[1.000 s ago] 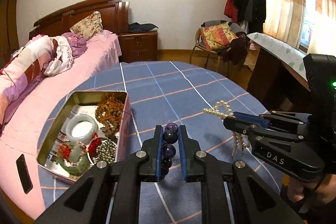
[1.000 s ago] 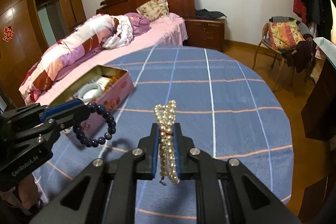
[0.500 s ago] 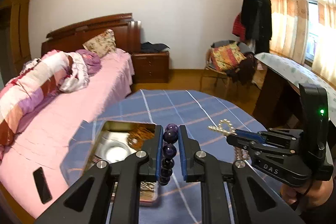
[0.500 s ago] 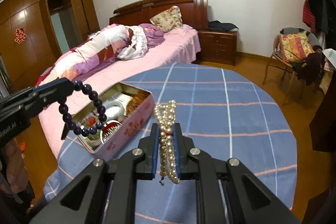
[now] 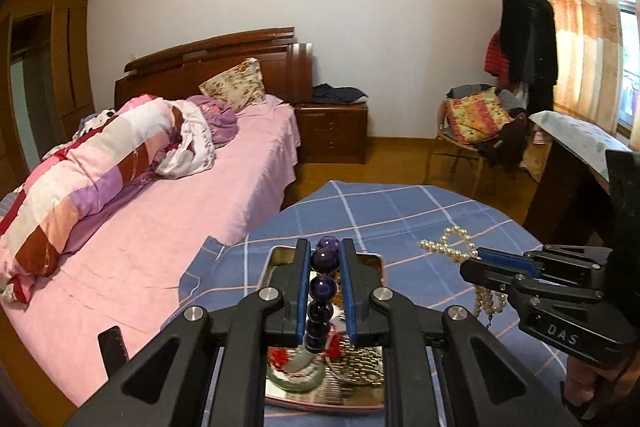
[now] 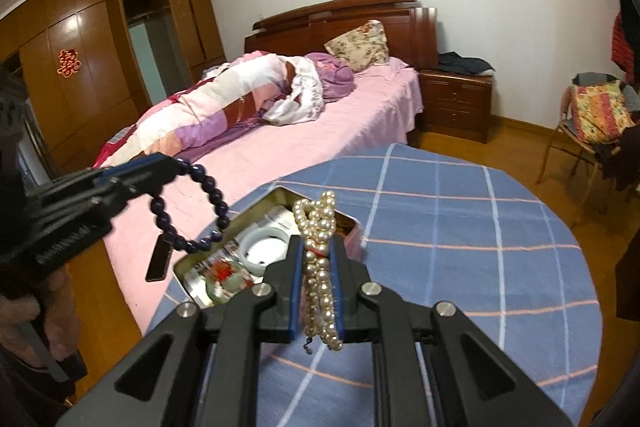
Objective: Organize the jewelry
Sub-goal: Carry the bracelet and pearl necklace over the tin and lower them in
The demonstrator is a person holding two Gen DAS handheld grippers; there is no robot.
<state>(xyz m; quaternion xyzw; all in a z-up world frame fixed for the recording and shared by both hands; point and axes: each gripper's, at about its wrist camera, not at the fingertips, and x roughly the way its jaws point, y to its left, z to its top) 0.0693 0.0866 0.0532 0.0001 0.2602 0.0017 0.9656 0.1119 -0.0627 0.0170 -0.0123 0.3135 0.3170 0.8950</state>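
My left gripper [image 5: 325, 259] is shut on a dark purple bead bracelet [image 5: 322, 287], held in the air above the open metal jewelry tin [image 5: 280, 255]; the bracelet hangs as a loop in the right wrist view [image 6: 200, 211]. My right gripper [image 6: 317, 247] is shut on a pearl necklace [image 6: 318, 267], also lifted, to the right of the tin [image 6: 192, 263]. In the left wrist view the right gripper [image 5: 476, 259] shows with the pearls [image 5: 448, 247] dangling. The tin holds a pale jade bangle [image 6: 266, 247], red pieces and small beads.
The tin sits at the left edge of a round table with a blue checked cloth [image 6: 460, 247]. A pink bed [image 5: 160, 235] lies just left, with a dark phone [image 6: 159, 259] on it. A nightstand [image 5: 332, 131], chair [image 5: 476, 131] and desk [image 5: 576, 143] stand farther off.
Both grippers have risen well above the table with their jewelry. The left gripper with the purple bracelet has moved over the tin, which now lies under its fingers.
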